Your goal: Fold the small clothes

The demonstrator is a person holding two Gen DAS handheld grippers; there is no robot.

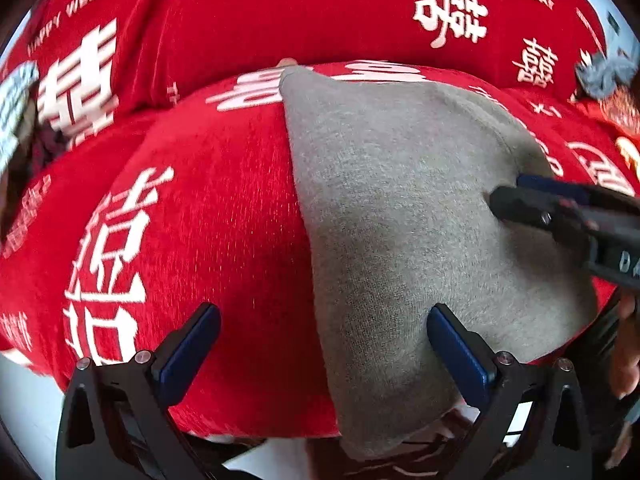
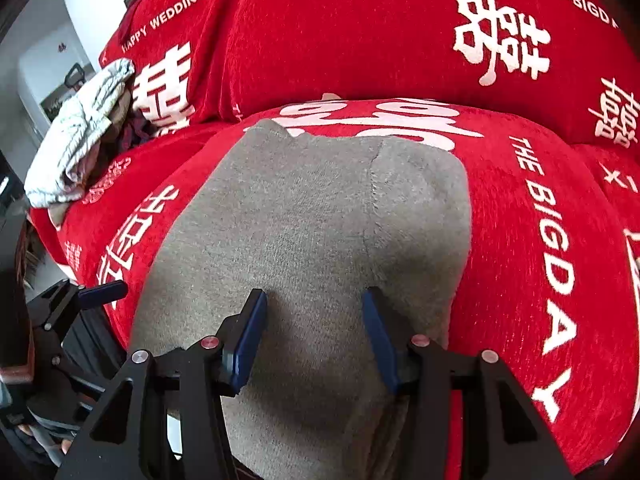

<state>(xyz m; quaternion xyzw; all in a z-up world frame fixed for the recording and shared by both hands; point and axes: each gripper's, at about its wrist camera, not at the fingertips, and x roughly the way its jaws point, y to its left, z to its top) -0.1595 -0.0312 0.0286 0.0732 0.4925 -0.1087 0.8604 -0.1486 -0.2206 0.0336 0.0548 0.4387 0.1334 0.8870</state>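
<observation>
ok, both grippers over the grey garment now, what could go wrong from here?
1. Both grippers are open: the left gripper straddles the grey garment's edge and could pinch the red printed cover too.
2. The right gripper may grab only the top layer.
3. The cushion is rounded, so the garment might slide.

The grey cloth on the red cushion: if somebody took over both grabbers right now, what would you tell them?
Left gripper: open, holding nothing, straddling the left edge of the grey garment.
Right gripper: open, over the garment's near part, gripping nothing.
The garment lies spread flat on the red printed sofa cover; a heap of other clothes sits far left.
Done: it is laid out. No fold is visible yet.
Left: probably grasp an edge, fold it over, then set it aside.
</observation>
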